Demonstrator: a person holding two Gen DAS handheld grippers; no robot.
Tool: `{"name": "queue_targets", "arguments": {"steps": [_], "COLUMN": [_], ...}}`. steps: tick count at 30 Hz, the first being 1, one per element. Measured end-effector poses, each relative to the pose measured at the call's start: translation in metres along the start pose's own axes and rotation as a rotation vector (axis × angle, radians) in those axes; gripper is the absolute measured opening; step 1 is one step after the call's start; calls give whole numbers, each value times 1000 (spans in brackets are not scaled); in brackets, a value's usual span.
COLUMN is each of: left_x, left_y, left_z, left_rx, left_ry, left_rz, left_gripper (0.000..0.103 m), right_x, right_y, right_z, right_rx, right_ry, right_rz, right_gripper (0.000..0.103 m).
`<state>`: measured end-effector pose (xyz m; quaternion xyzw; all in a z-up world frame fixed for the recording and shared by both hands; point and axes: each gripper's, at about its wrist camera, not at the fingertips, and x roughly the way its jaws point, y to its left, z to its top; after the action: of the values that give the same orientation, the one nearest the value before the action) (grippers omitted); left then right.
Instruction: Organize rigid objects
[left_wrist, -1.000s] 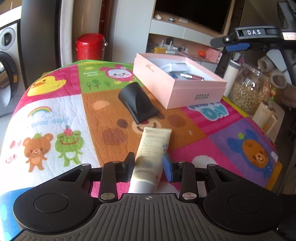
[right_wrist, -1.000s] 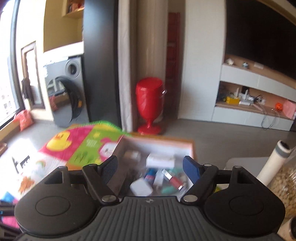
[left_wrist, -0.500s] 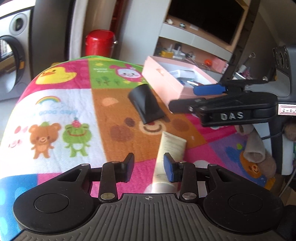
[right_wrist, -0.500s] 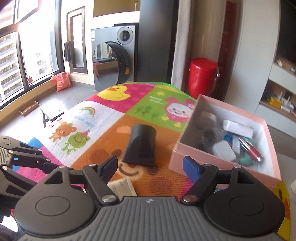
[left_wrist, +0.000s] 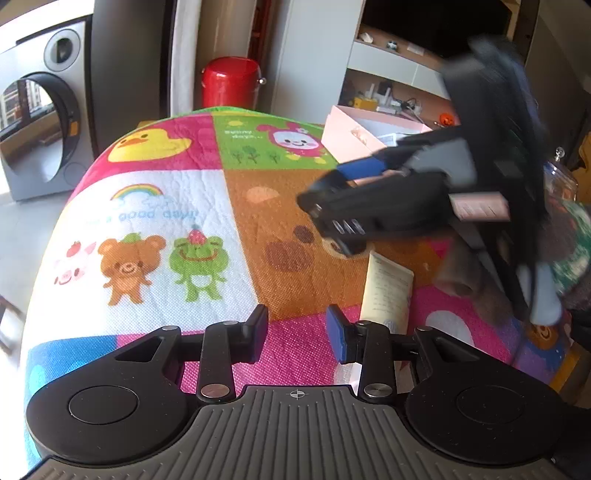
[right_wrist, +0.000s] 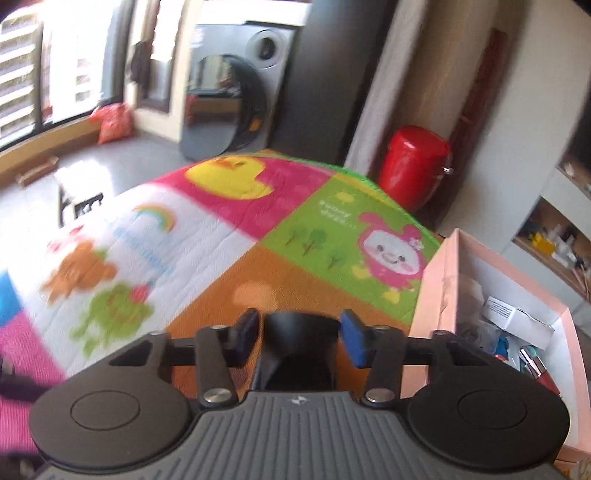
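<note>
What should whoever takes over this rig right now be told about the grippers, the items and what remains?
Left gripper: open, empty, over the mat; cream tube lies beside its right finger.
Right gripper: jaws have just been closing around the black nozzle on the mat; firm grip unclear.
Done: several small items lie in the pink box.
To do: nozzle, then tube, likely into the box.

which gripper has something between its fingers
The right gripper: its jaws have just been closing, with the black nozzle between them. The left gripper is empty; the tube lies beside it.
</note>
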<state>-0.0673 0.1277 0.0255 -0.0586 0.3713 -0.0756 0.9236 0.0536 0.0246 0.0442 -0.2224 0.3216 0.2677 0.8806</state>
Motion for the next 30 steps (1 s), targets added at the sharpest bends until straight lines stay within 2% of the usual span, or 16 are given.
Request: {"name": "queue_targets", "arguments": {"steps": [5,12,16,19,20,22,23,24,27,30], "left_x": [2,1,-1,-4,-6,-9,-10,-11,-7,0], "left_y": [-10,-27,-32,-31,-30,-30,-33,-38,-57,-74], "left_z": [2,8,10,12,12,13,12,11,8,8], "left_rx": [26,80,101,111,110,123,145,176,269,337], "left_ry": [4,3,7,12,11,26,36,45,78,88], "left_rz": [-12,-22,-22,-38,-59,-115,-135,-146,-152,-119], "left_gripper": [38,38,38,38,38,38,38,38,38,38], "right_x": [-33,-65,-78,-85,-88,-95,-98,-100,-107,-107], "right_y": [10,-20,-44,-68,-76,-91,-97,-102,-111,-110], "right_z": [-35,-75,-101,-123,-130,-145,-152,-160,-177,-183], "right_rx": [-129,-101,-24,79,117,219,266,313,419,455], "right_ry": [-28,-45,-36,-9,1,25,32,36,17,-12], "right_rz": [-46,-129,-186,-237,-236,-204,-182,-157,-114,-109], "right_gripper": [47,47,47,48,50,61,67,69,73,78]}}
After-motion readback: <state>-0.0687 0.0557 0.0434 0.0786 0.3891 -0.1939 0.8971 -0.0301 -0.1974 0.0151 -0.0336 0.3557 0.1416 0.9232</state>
